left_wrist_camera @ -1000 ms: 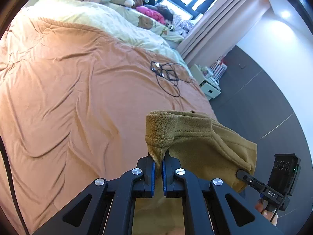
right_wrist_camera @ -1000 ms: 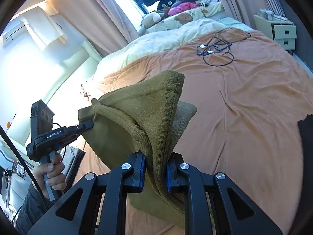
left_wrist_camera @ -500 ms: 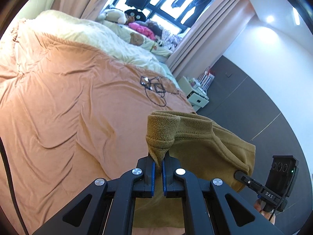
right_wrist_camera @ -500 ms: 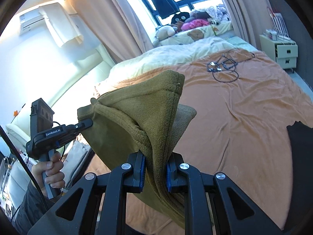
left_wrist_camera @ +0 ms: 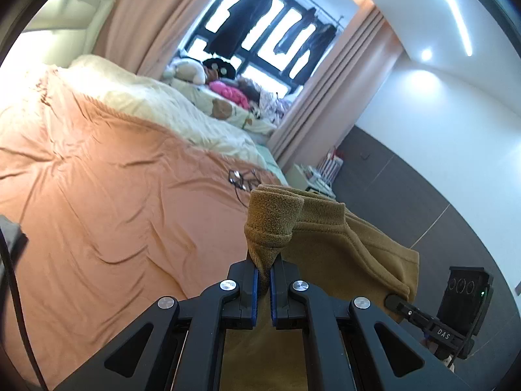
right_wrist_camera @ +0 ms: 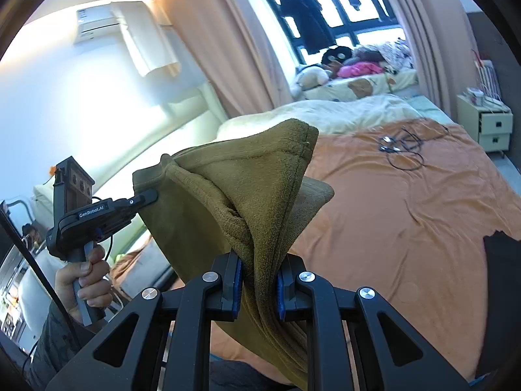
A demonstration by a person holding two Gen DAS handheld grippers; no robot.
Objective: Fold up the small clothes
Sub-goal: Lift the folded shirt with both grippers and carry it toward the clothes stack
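An olive-brown fleece garment (left_wrist_camera: 342, 244) hangs in the air between both grippers, above the orange bedspread (left_wrist_camera: 114, 195). My left gripper (left_wrist_camera: 264, 280) is shut on one bunched corner of it. My right gripper (right_wrist_camera: 259, 277) is shut on a thicker fold of the same garment (right_wrist_camera: 247, 179). In the right wrist view the left gripper (right_wrist_camera: 148, 197) shows at the left, held in a hand (right_wrist_camera: 81, 273), its tip pinching the garment's far corner. In the left wrist view the right gripper (left_wrist_camera: 399, 303) shows at the lower right, gripping the cloth's edge.
A tangle of black cables (right_wrist_camera: 403, 150) lies on the orange bedspread (right_wrist_camera: 407, 211). A dark garment (right_wrist_camera: 501, 270) lies at the bed's right edge. A cream duvet (left_wrist_camera: 156, 104), soft toys (left_wrist_camera: 189, 70) and curtains sit beyond. A small drawer unit (right_wrist_camera: 488, 120) stands by the wall.
Both grippers have risen with the garment held between them, and the views have tilted up, showing more window, curtains and wall. Both grips are unchanged.
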